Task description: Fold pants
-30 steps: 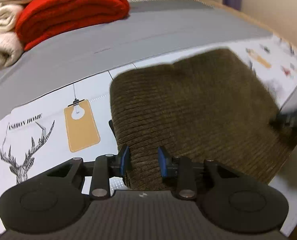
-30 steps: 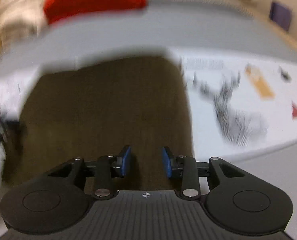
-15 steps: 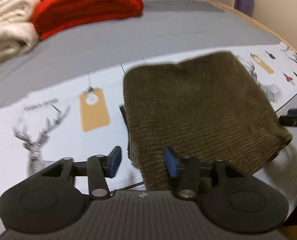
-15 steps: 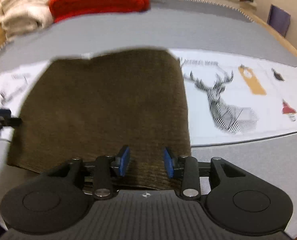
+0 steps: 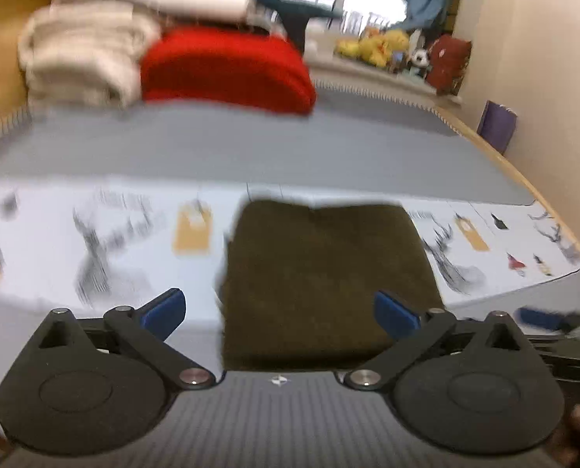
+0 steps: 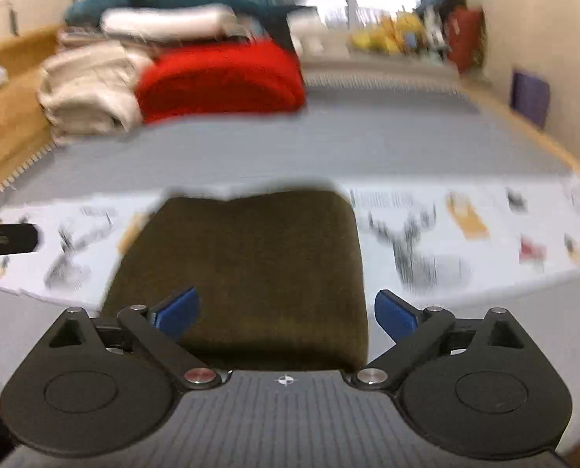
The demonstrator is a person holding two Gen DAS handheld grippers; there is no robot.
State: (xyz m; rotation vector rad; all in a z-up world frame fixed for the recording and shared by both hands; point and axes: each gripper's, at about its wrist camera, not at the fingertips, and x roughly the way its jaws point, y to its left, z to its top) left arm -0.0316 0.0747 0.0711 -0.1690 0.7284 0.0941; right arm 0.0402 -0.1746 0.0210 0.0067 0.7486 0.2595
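Observation:
The olive-brown corduroy pants (image 5: pixel 325 273) lie folded into a squarish stack on the white printed mat (image 5: pixel 94 234); they also show in the right wrist view (image 6: pixel 250 265). My left gripper (image 5: pixel 280 312) is open and empty, held above the stack's near edge. My right gripper (image 6: pixel 288 312) is open and empty, above the stack's near right part. The right gripper's blue tip (image 5: pixel 539 318) shows at the right in the left wrist view; the left gripper (image 6: pixel 5 238) shows at the left edge of the right wrist view.
The mat (image 6: pixel 465 234) lies on a grey bed cover (image 5: pixel 250 148). A folded red blanket (image 5: pixel 227 70) and cream blankets (image 5: pixel 79 58) are stacked at the far left. A wooden rim (image 5: pixel 524 179) and a wall bound the right side. Plush toys (image 5: pixel 387 46) sit far back.
Both grippers have opened wide, let go of the pants and pulled back and up. The folded stack now lies flat on the mat.

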